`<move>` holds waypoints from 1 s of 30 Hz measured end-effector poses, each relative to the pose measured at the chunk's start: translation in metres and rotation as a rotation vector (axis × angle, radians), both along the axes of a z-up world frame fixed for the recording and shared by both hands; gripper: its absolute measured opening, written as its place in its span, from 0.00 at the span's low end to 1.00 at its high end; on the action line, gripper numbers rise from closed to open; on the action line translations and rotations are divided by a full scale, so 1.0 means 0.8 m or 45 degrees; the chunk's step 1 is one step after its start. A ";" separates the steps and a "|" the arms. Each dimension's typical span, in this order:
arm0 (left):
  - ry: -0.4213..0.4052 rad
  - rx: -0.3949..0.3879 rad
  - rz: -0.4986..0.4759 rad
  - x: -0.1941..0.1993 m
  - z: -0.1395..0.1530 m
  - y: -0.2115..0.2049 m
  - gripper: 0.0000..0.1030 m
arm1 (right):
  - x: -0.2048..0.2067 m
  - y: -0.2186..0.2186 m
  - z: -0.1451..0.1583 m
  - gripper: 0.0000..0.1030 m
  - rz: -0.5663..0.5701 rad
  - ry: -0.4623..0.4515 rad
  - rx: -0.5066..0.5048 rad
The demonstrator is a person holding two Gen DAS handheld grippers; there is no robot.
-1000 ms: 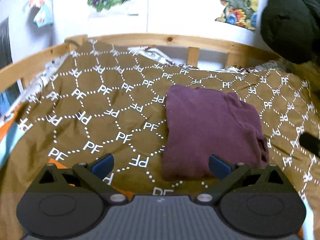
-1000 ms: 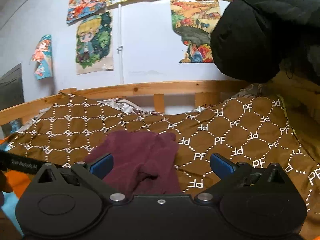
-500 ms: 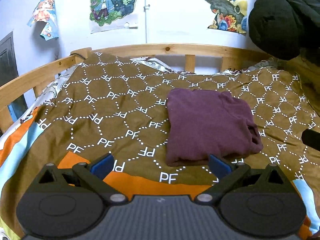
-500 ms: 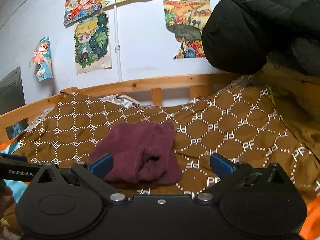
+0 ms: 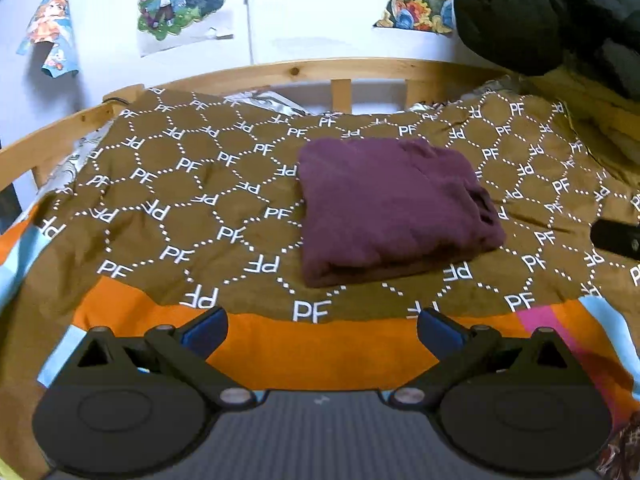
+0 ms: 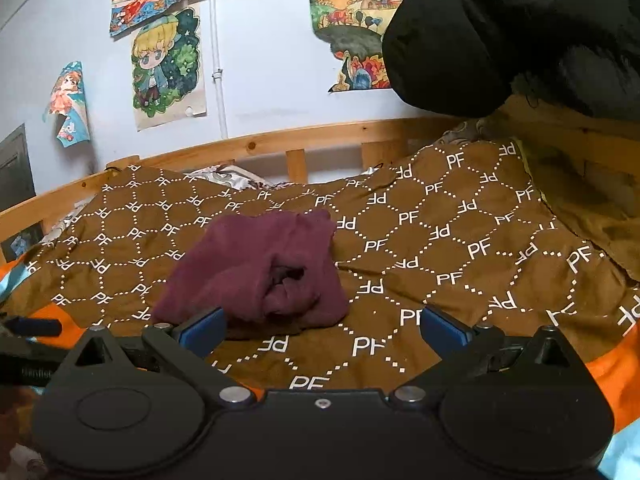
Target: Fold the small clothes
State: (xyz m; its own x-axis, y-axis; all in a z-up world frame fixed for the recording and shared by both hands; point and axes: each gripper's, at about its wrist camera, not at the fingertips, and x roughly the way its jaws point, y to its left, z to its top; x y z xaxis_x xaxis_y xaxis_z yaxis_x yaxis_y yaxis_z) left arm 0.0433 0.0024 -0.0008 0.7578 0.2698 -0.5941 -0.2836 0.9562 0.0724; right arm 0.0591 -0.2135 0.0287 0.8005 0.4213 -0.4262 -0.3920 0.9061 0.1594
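A folded maroon cloth garment [image 5: 390,208] lies on the brown PF-patterned blanket [image 5: 192,184], seemingly untouched beyond both released, empty grippers, left [image 5: 322,326] and right [image 6: 322,326].

wooden bed [image 5: 280,74], brown blanket [image 5: 192,184] (folded maroon garment [image 5: 384,204] atop)

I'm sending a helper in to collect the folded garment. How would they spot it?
Look at the wooden-railed bed against the postered wall, covered by a brown "PF" blanket. Near the blanket's middle lies the folded maroon garment, the only plain dark-purple thing on it.
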 end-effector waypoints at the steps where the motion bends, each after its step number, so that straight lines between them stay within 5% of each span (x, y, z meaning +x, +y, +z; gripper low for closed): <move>1: -0.004 -0.004 0.000 0.000 -0.001 0.000 1.00 | 0.001 0.000 -0.001 0.99 -0.005 -0.010 -0.003; 30: -0.032 -0.015 0.002 -0.001 0.001 -0.001 1.00 | 0.007 -0.005 -0.010 0.99 -0.034 -0.023 -0.013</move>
